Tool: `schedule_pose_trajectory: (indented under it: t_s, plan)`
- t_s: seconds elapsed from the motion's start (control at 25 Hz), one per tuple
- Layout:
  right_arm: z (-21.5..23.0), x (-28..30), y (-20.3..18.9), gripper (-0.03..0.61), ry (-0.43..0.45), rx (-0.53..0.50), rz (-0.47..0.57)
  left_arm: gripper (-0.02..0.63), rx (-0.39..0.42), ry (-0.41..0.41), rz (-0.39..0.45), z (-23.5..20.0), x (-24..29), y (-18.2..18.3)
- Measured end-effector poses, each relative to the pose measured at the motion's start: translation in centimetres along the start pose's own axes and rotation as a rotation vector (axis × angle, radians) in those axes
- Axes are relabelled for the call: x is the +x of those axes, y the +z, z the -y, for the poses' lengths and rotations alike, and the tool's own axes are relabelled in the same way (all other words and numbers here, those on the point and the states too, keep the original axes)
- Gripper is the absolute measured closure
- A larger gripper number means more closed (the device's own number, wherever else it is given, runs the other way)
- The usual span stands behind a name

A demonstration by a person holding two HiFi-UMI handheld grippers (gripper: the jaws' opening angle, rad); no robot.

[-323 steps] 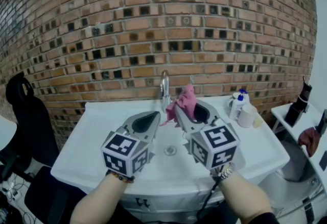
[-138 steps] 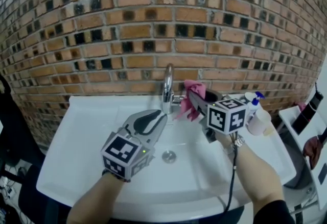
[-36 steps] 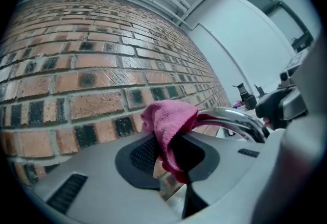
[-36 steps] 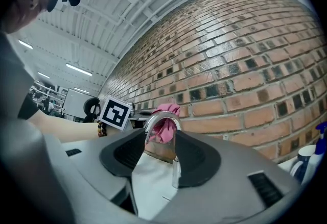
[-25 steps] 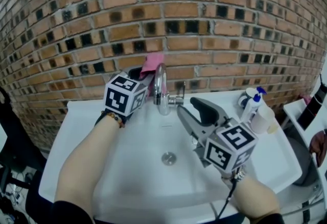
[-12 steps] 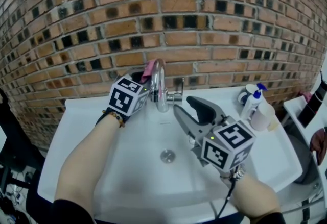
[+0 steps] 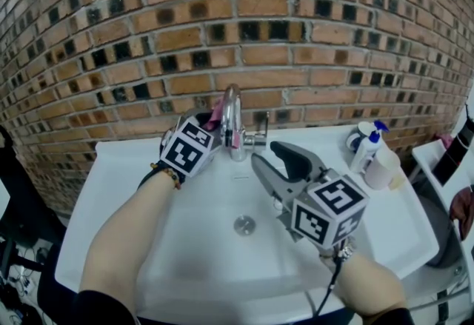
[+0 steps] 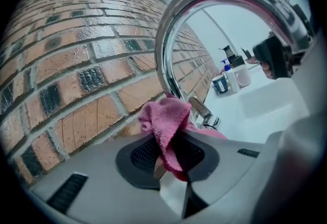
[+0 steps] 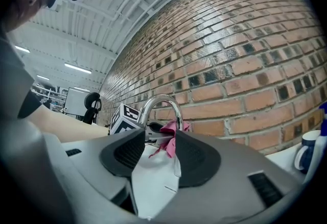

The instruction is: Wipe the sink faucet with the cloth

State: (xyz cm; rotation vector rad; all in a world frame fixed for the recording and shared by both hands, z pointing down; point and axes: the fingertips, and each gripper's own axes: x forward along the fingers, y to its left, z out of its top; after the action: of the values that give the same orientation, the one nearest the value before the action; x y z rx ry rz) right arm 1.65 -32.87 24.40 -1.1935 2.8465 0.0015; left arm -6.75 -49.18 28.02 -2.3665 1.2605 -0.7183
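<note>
1. Hovering nearest the camera over the white ceramic sink basin (image 7: 185, 242), the right gripper (image 7: 266, 153) points level at the tap; jaws wide apart, nothing between the pads.
2. Further in, the left gripper (image 7: 211, 124) sits at the tap's left side; its jaws are pinched together on the pink terry cloth (image 8: 163, 118), which bunches up between the pads and spills out in front.
3. The cloth lies low against the neck of the curved chrome faucet (image 7: 232, 120), near the side lever; it looks to be touching the metal, with the arch looping overhead in the left gripper view.
4. Behind all this stands the red-brown brick wall (image 7: 296, 20); a white spray bottle with a blue top (image 7: 368, 147) stands on the sink ledge, well apart to the right.
5. Step, as judged: a downward wiping stroke along the neck, task mid-way; the next move calls for carrying the cloth on to the base and lever, then round the spout's far side, keeping the pinch firm so the cloth does not slip out, and keeping the right gripper clear.
6. Versus a second ago: the left gripper and cloth were up at the top of the arch and now sit lower beside the neck; the right gripper is about where it was, just as open; much earlier the cloth was in the right gripper.
</note>
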Motion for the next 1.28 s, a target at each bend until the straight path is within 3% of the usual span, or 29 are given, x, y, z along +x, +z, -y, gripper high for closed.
schedule_pose_trajectory:
  t_s: [0.52,0.8,1.28]
  plan:
    - [-0.5,0.1,-0.5,0.380,0.012,-0.003,-0.014,0.537,-0.007,0.016,-0.055,1.2,-0.7,-2.9]
    - [-0.5,-0.1,-0.6,0.380,0.010,0.000,-0.018,0.538,-0.014,-0.011,-0.124,3.1,-0.1,-5.8]
    - [0.3,-0.5,-1.1,0.380,-0.010,0.003,-0.027,0.538,-0.048,-0.030,-0.177,5.4,0.2,-7.5]
